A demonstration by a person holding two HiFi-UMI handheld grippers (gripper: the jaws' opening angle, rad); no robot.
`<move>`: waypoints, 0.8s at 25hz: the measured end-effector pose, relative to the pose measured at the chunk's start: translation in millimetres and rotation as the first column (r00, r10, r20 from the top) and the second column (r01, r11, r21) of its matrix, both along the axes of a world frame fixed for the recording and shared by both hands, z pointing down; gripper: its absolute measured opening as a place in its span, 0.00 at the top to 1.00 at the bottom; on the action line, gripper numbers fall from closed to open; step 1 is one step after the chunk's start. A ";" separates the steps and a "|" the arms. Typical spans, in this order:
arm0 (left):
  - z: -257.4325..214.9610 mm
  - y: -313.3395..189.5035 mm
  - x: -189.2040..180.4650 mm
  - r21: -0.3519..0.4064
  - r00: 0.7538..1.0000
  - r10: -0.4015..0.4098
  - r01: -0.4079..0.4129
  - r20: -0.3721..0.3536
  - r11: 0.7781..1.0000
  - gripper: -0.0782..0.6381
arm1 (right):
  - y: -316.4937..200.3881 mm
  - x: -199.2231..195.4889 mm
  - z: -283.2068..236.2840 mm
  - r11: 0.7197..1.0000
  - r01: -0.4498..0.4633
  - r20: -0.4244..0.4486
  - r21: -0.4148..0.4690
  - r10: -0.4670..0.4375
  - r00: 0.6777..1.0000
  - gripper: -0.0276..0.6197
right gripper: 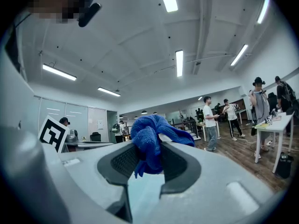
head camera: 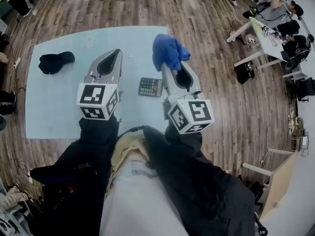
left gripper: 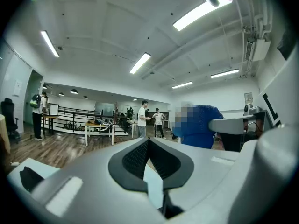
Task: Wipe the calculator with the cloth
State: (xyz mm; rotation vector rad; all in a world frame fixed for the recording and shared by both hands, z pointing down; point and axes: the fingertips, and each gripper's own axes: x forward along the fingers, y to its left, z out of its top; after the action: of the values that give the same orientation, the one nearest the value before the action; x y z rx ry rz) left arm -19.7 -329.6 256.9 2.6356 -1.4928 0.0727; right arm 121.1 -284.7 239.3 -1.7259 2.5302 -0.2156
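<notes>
A dark calculator (head camera: 150, 87) lies flat on the pale mat (head camera: 59, 107), between my two grippers in the head view. My right gripper (head camera: 171, 67) is shut on a bunched blue cloth (head camera: 168, 51), held up above the mat just right of the calculator. In the right gripper view the cloth (right gripper: 148, 141) bulges out between the jaws of the right gripper (right gripper: 148, 154). My left gripper (head camera: 116, 53) is raised left of the calculator. Its jaws are shut with nothing between them in the left gripper view (left gripper: 148, 143), where the blue cloth (left gripper: 200, 126) shows to the right.
A black cap-like object (head camera: 55, 62) lies on the mat's far left. The mat rests on a wooden floor (head camera: 221, 92). Desks and chairs (head camera: 275, 33) stand at the right. Several people (right gripper: 210, 120) stand in the room's background.
</notes>
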 end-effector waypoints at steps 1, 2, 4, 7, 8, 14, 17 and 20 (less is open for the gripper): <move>-1.8 -0.2 -0.3 0.004 1.000 -0.001 0.001 -0.002 1.000 0.89 | -0.2 0.6 -1.8 1.000 -0.001 -0.001 0.006 0.001 1.000 0.76; -3.4 -0.5 -0.4 0.008 1.000 -0.002 0.002 -0.003 1.000 0.89 | -0.5 1.4 -3.6 1.000 -0.004 -0.003 0.012 0.004 1.000 0.76; -5.3 -1.1 -0.2 0.011 1.000 -0.004 0.004 -0.003 1.000 0.89 | -0.6 3.1 -7.0 1.000 -0.007 -0.004 0.021 0.007 1.000 0.76; -7.3 -1.5 1.2 0.013 1.000 -0.003 0.003 -0.004 1.000 0.89 | 0.1 5.7 -10.5 1.000 -0.013 -0.003 0.028 0.013 1.000 0.76; -8.3 -1.7 1.9 0.014 1.000 -0.002 0.002 -0.004 1.000 0.89 | 0.4 6.5 -11.3 0.999 -0.015 -0.003 0.029 0.015 1.000 0.76; -8.5 -2.0 4.3 0.014 1.000 0.003 -0.003 -0.007 1.000 0.89 | 2.2 8.5 -13.6 0.999 -0.021 -0.008 0.039 0.021 1.000 0.77; -6.8 -1.5 4.4 0.012 1.000 0.004 -0.004 -0.008 1.000 0.89 | 2.9 9.0 -12.7 0.999 -0.022 -0.011 0.040 0.023 1.000 0.77; -5.1 -1.1 3.3 0.010 1.000 0.003 -0.003 -0.011 1.000 0.89 | 3.4 8.5 -11.4 0.999 -0.022 -0.012 0.040 0.022 1.000 0.77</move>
State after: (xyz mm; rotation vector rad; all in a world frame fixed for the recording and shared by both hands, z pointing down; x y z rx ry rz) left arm -16.4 -330.7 251.7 2.6415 -1.4893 0.0512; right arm 129.5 -281.3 228.0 -1.7452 2.5055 -0.1528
